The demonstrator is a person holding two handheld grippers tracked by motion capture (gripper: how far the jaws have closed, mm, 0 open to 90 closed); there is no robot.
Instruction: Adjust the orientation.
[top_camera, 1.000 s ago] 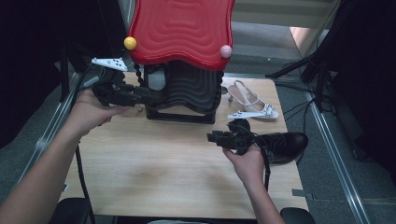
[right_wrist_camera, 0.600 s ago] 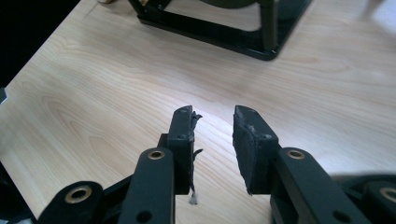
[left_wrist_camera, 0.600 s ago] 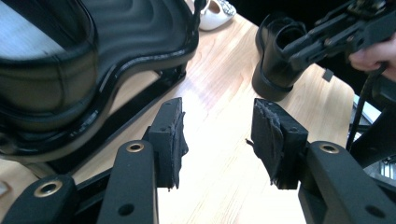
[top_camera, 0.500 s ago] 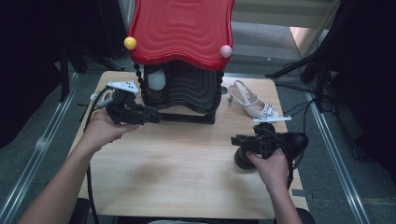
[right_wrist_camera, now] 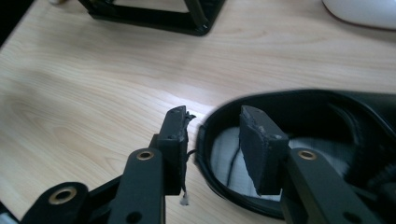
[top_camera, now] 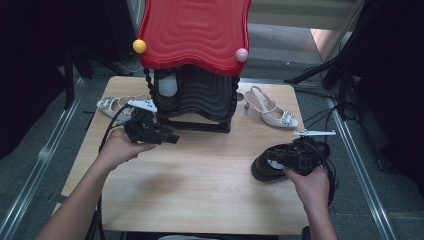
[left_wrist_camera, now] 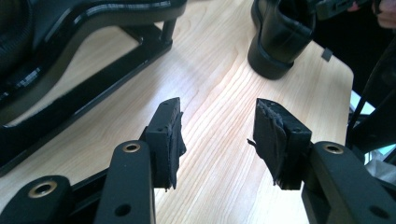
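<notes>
Black shoe (top_camera: 270,167) standing on the right part of the wooden table (top_camera: 200,190), near the right edge, opening upward, heel toward the table's middle.

Largest item: red-topped black rack (top_camera: 195,60) at the far middle of the table, wavy red top, yellow ball (top_camera: 139,46) on the top's left corner, pink ball (top_camera: 242,54) on the right corner, black base frame resting on the wood.

White heeled sandal (top_camera: 272,110) lying right of the rack, well apart from the black shoe. Second white sandal (top_camera: 112,106) lying left of the rack, just behind the left gripper.

Right gripper (right_wrist_camera: 212,123) at the black shoe's heel rim, held by the right hand (top_camera: 312,182). Jaws apart, just opened wider: one outside the rim, the other inside the opening, over the pale insole. Rim wall between the pads, slightly clear of the outer one; no clamping seen.

Left gripper (left_wrist_camera: 219,126) held by the left hand (top_camera: 120,147), low over bare wood just in front of the rack's base, pointing across the table toward the black shoe. Jaws wide apart, just opened a little further, nothing between them. Worn, frayed padding on both jaw faces.
</notes>
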